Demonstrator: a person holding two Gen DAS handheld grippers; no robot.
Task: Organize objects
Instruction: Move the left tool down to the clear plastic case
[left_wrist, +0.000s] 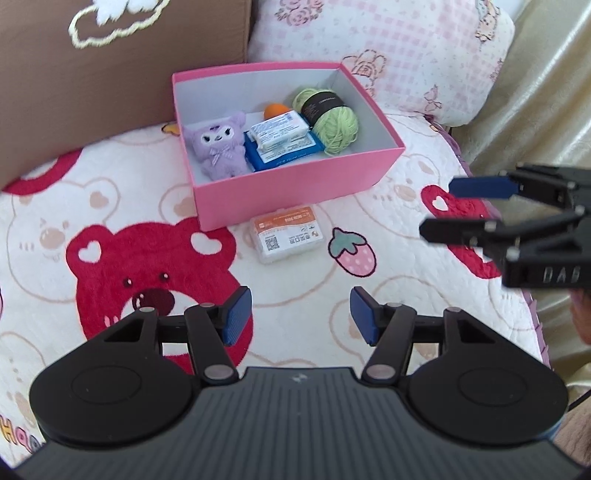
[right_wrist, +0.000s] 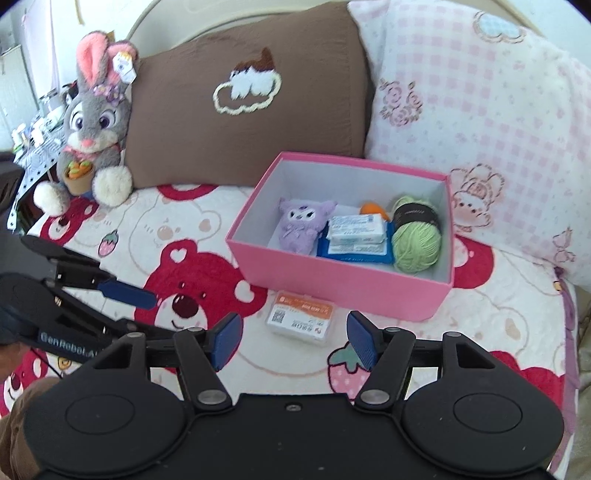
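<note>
Pink box (left_wrist: 295, 184) on bear blanket (left_wrist: 110, 221), holding purple plush (left_wrist: 219, 147), tissue packs (left_wrist: 280, 138), green yarn (left_wrist: 332, 122), orange ball (left_wrist: 275, 110). Small clear case (left_wrist: 287, 234) on blanket just near of box, outside it. Left gripper (left_wrist: 301, 314) spread, empty, above blanket near of case. Right gripper (right_wrist: 291, 338) spread, empty, near case.
</note>
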